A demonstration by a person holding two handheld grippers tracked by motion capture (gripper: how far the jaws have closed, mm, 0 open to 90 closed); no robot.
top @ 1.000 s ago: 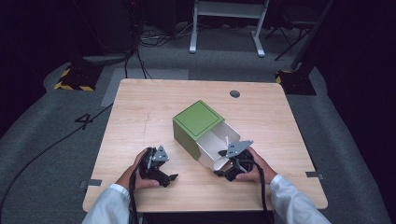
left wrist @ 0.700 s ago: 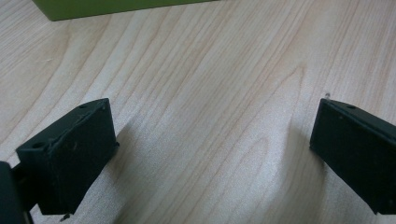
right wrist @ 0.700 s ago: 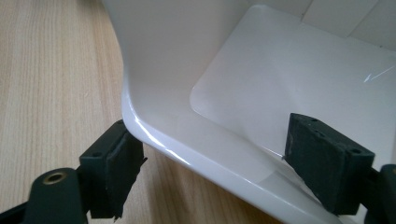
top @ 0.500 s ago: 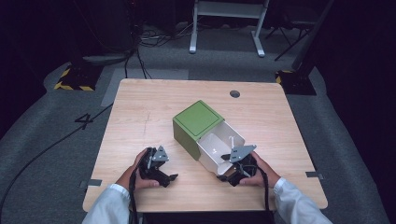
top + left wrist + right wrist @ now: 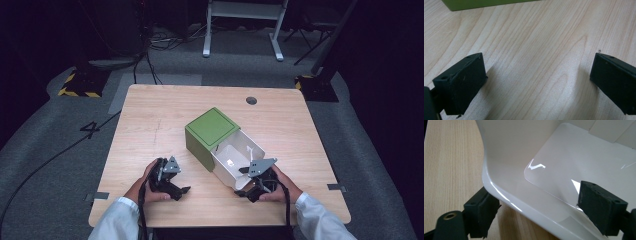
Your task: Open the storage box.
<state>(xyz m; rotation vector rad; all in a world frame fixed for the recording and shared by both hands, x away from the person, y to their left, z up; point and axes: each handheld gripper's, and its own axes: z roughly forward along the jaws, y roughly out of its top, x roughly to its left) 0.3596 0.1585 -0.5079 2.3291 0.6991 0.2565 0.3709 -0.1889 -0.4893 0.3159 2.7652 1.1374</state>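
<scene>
Your white drawer (image 5: 235, 159) juts out of the green box (image 5: 209, 135) mid-table; its glossy floor looks bare, its back hidden inside. Your right gripper (image 5: 536, 212) straddles the drawer's front wall, jaws apart. Your left gripper (image 5: 536, 82) rests open on the table (image 5: 150, 120).

In the right gripper view the white tray (image 5: 564, 170) runs off the top and right edges, and its front wall hides the tip of one jaw of the right gripper (image 5: 536, 207). The left gripper view shows a strip of the green box (image 5: 486, 3), cut by the top edge. From the high view, the small glinting patch inside the tray is too small to identify.
</scene>
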